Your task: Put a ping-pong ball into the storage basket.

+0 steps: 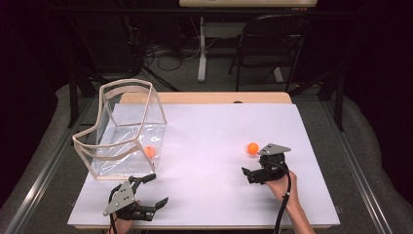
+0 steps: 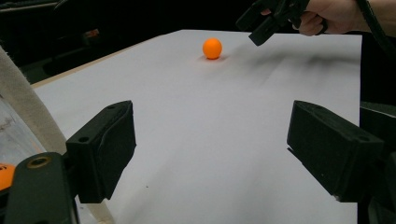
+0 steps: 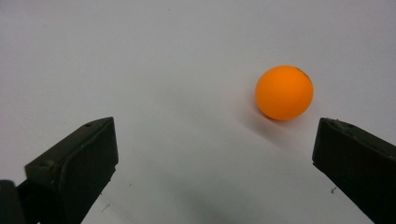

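Ball (image 3: 284, 92) lies just ahead of open right gripper (image 3: 215, 163).

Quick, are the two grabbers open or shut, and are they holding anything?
Left gripper: jaws open, holding nothing.
Right gripper: jaws open, holding nothing; orange ball lies just ahead.
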Available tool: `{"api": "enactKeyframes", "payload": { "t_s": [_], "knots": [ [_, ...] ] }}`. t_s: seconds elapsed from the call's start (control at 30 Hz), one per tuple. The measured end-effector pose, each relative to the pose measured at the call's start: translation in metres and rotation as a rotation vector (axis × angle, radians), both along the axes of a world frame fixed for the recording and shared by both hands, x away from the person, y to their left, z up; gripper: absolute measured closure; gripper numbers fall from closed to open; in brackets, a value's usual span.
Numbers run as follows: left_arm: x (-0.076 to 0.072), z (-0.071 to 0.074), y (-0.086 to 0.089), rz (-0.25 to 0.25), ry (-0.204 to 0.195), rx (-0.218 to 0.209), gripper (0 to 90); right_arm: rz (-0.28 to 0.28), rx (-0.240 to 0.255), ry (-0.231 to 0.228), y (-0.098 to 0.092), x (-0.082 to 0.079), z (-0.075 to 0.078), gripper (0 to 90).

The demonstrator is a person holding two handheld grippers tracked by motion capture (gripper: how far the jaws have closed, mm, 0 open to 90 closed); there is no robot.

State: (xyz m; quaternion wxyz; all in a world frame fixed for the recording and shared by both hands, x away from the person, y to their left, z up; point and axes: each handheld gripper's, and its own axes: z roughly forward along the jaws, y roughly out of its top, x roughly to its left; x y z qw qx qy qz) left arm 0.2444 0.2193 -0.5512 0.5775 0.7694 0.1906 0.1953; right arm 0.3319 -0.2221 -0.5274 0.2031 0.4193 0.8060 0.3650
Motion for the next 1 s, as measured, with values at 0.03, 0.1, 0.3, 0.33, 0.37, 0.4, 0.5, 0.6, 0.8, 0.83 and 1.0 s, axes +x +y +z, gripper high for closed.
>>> {"api": "enactKeyframes", "payload": {
  "t_s": [0.03,0.1,0.3,0.33,0.37,0.4,0.5,0.6,0.8,0.83,1.0],
  "knots": [
    [0.000,0.000,0.000,0.001,0.000,-0.002,15.6,0.001,-0.001,-0.003,0.000,0.001,0.000,0.0],
    [0.001,0.000,-0.001,-0.002,0.001,0.003,15.6,-0.001,-0.002,-0.011,0.000,0.001,0.001,0.0],
    [0.002,0.000,-0.006,-0.010,0.000,0.002,15.6,-0.015,-0.005,-0.027,-0.002,0.002,0.003,0.0],
    [0.003,0.000,-0.007,-0.015,0.002,0.003,15.6,-0.020,-0.005,-0.029,-0.002,0.002,0.003,0.0],
    [0.004,0.000,-0.007,-0.016,-0.001,0.005,15.6,-0.021,-0.005,-0.032,-0.003,0.003,0.003,0.0],
    [0.004,0.000,-0.008,-0.015,0.002,0.004,15.6,-0.025,-0.003,-0.030,-0.004,0.003,0.003,0.0],
    [0.006,-0.001,-0.008,-0.016,0.002,0.003,15.6,-0.035,0.002,-0.037,-0.005,0.006,0.004,0.0],
    [0.006,0.000,-0.009,-0.017,0.001,0.002,15.6,-0.047,0.008,-0.040,-0.005,0.009,0.004,0.0],
    [0.007,0.000,-0.010,-0.020,-0.001,0.007,15.6,-0.050,-0.005,-0.046,-0.003,0.015,0.005,0.0],
    [0.007,0.000,-0.010,-0.023,-0.002,0.007,15.6,-0.053,-0.007,-0.046,-0.003,0.016,0.004,0.0],
    [0.008,-0.001,-0.011,-0.022,0.004,0.013,15.6,-0.058,-0.016,-0.048,-0.001,0.022,0.004,0.0]
  ]
}}
